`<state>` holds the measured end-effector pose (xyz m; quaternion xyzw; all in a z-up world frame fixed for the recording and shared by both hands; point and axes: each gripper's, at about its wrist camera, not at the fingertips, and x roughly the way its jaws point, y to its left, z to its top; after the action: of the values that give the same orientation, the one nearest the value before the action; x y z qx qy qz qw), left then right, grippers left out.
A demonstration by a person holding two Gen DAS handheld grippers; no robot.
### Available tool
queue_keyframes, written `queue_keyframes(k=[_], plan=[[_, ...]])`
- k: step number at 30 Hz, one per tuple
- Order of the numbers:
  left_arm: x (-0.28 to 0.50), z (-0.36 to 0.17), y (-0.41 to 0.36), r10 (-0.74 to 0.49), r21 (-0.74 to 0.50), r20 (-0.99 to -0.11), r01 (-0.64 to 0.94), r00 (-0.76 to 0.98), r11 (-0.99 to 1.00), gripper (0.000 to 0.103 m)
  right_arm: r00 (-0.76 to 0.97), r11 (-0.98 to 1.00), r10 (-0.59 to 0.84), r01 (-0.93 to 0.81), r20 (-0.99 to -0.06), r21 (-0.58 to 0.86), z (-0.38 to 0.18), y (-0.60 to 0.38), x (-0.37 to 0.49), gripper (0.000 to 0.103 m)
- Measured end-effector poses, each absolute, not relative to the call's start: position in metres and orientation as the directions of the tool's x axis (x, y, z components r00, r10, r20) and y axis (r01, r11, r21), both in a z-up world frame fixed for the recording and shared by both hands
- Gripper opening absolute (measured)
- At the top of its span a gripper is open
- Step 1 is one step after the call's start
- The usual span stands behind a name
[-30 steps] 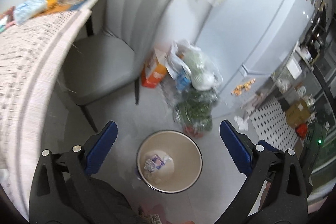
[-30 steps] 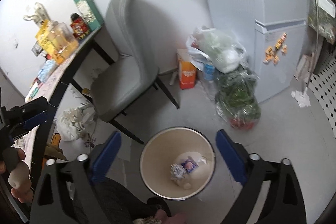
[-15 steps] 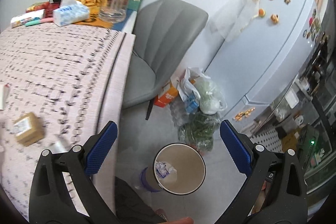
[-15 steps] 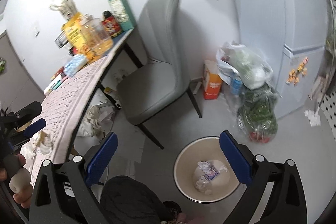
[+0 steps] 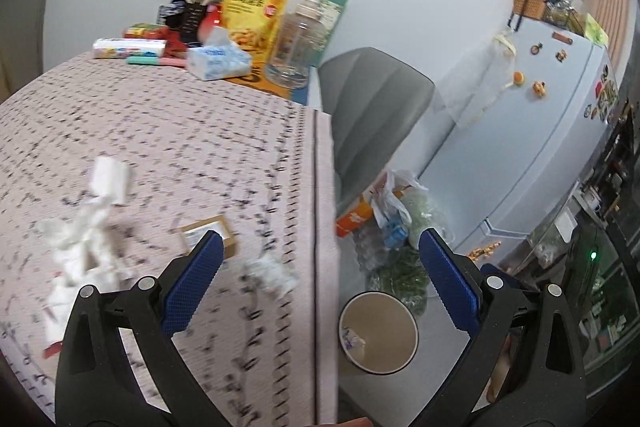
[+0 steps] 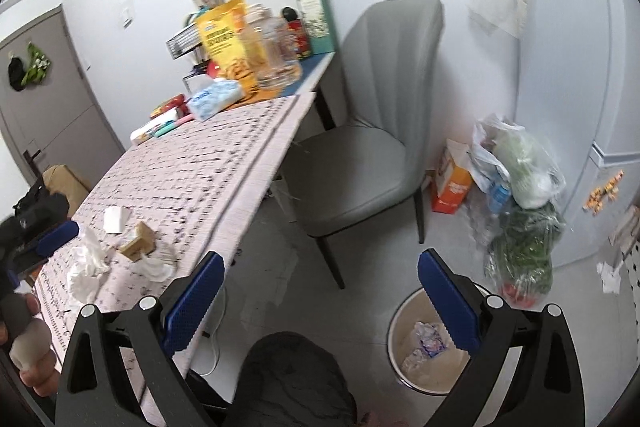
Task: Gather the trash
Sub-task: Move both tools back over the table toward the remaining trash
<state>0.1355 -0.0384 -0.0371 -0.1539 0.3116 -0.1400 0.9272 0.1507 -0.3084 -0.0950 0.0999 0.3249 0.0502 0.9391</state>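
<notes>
A round beige trash bin (image 5: 378, 331) stands on the floor beside the table and holds crumpled wrappers (image 6: 426, 343); it also shows in the right wrist view (image 6: 404, 363). On the patterned tablecloth (image 5: 180, 131) lie crumpled white tissues (image 5: 80, 247), a small tissue wad (image 5: 272, 273), a white paper piece (image 5: 110, 179) and a small cardboard box (image 5: 206, 233). My left gripper (image 5: 320, 291) is open and empty over the table's edge. My right gripper (image 6: 320, 303) is open and empty above the floor, between table and bin.
A grey chair (image 6: 360, 155) stands at the table's far end. Bags of greens (image 6: 520, 227) and an orange carton (image 6: 452, 183) sit on the floor by the white fridge (image 5: 540, 131). Snack bag, jar, tissue pack and boxes crowd the table's back (image 5: 256, 27).
Both grippers have risen and swung left from over the bin toward the table. The tabletop trash has come into view. Both stay open and empty.
</notes>
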Motion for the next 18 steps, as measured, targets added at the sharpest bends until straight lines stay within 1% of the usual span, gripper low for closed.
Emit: queue_keyframes(k=[8, 11, 18], plan=[[0.104, -0.042, 0.008, -0.306, -0.378, -0.520, 0.106, 0.797, 0.920, 0.097, 0.785, 0.973, 0.216, -0.128, -0.581, 0.190, -0.082, -0.258, 0.147, 0.095], [0.089, -0.049, 0.031, -0.271, -0.381, -0.522, 0.064, 0.809, 0.922, 0.097, 0.780, 0.972, 0.230, -0.153, -0.582, 0.180, -0.081, -0.243, 0.144, 0.095], [0.069, -0.064, 0.068, -0.235, -0.369, -0.544, 0.022, 0.806, 0.929, 0.097, 0.762, 0.964, 0.265, -0.201, -0.591, 0.173, -0.082, -0.211, 0.141, 0.095]])
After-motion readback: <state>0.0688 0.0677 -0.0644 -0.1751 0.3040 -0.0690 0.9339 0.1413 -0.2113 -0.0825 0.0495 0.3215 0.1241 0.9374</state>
